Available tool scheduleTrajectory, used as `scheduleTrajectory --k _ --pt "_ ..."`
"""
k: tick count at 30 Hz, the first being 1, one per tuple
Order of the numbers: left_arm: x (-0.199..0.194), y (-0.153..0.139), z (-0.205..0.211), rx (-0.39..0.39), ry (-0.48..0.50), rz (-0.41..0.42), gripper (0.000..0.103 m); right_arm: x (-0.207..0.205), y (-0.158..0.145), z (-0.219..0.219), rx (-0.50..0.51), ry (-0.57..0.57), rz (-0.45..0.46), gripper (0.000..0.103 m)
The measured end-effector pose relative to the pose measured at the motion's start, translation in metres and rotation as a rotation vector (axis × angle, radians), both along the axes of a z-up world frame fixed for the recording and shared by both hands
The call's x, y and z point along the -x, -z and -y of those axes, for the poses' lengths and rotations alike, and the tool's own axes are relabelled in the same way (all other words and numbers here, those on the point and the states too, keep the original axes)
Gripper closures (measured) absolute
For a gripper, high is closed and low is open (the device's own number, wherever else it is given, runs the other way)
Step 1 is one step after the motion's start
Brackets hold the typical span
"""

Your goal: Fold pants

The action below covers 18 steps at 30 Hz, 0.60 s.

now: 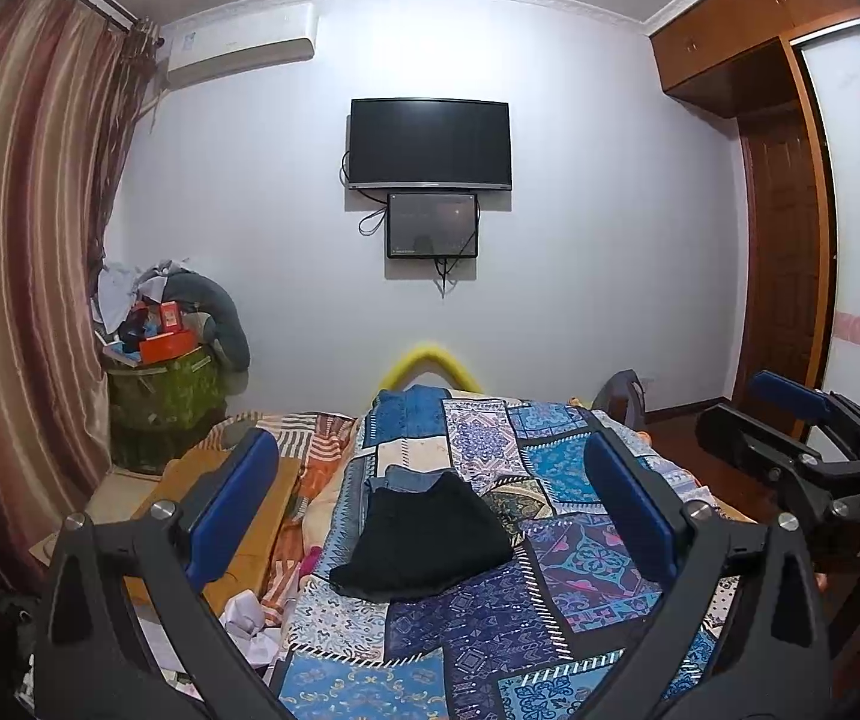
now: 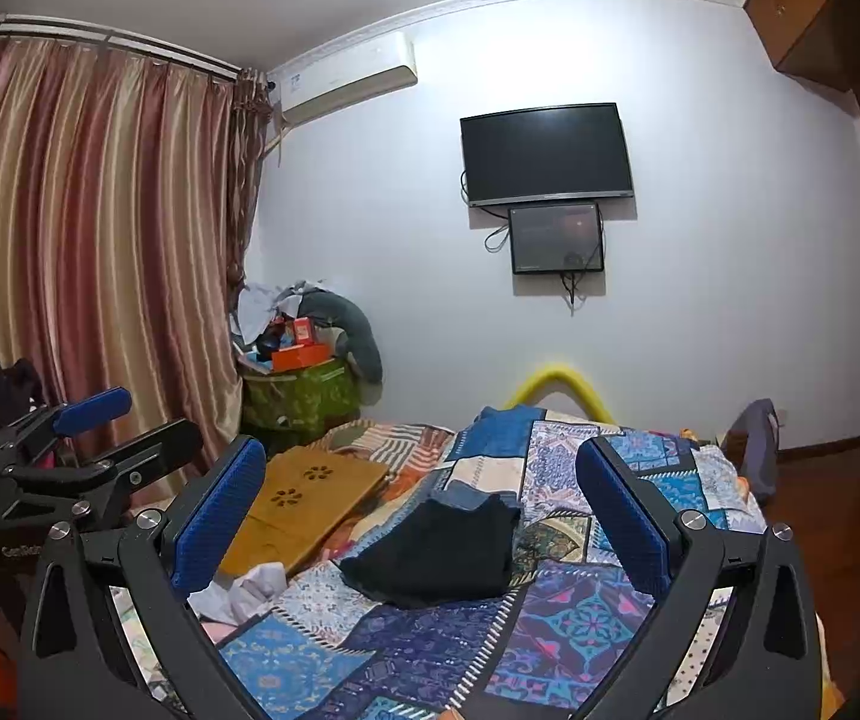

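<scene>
Folded black pants (image 1: 426,543) lie mid-bed on the blue patchwork quilt (image 1: 490,618), partly covering folded jeans (image 1: 408,477) at their far edge. The left gripper (image 1: 430,507) and right gripper (image 2: 420,507) hang above the near side, both spread wide and holding nothing. A wooden lap tray (image 2: 303,498) lies left of the pants, crumpled white cloth (image 2: 246,591) near it; a wall TV (image 1: 430,143) hangs far off
</scene>
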<state>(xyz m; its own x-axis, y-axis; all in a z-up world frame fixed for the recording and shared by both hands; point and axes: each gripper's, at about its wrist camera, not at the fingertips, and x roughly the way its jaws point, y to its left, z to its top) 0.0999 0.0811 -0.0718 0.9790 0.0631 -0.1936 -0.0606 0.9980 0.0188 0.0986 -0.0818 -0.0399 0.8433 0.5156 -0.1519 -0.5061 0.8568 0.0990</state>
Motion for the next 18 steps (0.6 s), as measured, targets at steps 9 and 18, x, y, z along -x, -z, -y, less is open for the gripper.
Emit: scheduleTrajectory --k 9,18 --pt "-0.0028 -0.0001 -0.0016 0.000 0.009 -0.009 0.000 -0.0002 -0.0006 -0.0004 -0.005 -0.001 0.000 0.000" --pt "-0.0017 0.0014 0.0004 0.000 0.018 -0.012 0.000 -0.0007 -0.0006 0.0001 -0.008 0.000 0.001 0.000"
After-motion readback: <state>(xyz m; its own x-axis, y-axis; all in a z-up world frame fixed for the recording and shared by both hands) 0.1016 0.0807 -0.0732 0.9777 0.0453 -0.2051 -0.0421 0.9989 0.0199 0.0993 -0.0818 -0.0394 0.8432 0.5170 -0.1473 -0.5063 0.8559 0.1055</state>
